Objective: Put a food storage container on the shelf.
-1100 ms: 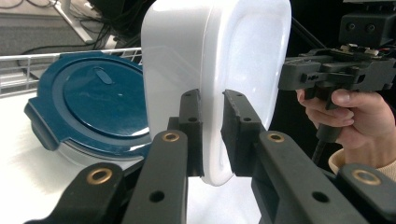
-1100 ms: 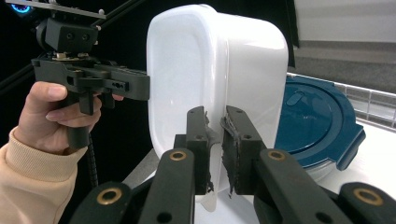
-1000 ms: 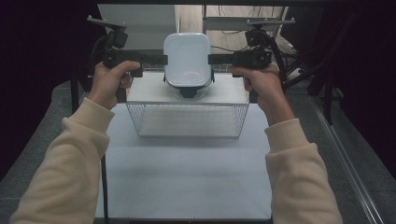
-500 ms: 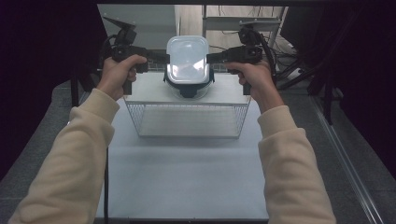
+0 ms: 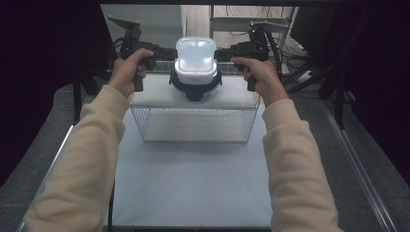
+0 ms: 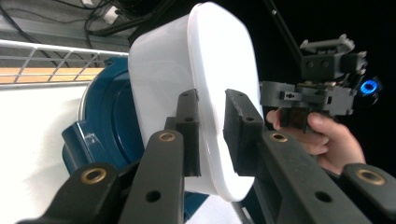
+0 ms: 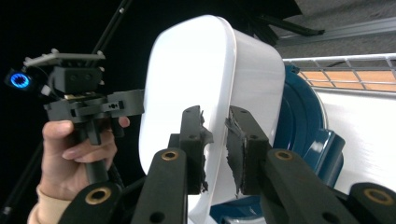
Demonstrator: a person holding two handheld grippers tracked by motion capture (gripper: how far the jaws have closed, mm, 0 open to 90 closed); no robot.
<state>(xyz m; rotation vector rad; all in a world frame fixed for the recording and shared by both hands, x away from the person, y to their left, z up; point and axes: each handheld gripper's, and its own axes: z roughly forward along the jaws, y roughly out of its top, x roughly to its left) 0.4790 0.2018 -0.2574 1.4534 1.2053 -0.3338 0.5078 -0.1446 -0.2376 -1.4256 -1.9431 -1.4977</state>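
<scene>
the left tongs (image 5: 162, 52), matte black, pinch the rim of a glossy white, round-cornered plastic container (image 5: 196, 58) held above the wire basket (image 5: 196, 123) on the pale worktop (image 5: 193, 179). a shiny dark blue base (image 5: 195, 88) sits under it. the right tongs (image 5: 225, 52), pads (image 7: 240, 154) frayed, clamp the opposite rim.

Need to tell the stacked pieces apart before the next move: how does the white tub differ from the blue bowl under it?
The white tub is pale, boxy with rounded corners; the blue bowl is dark and round. The tub sits on top, pinched at its rim from both sides by the left gripper and right gripper; the bowl is below it, over the white shelf. Both look glossy.
</scene>
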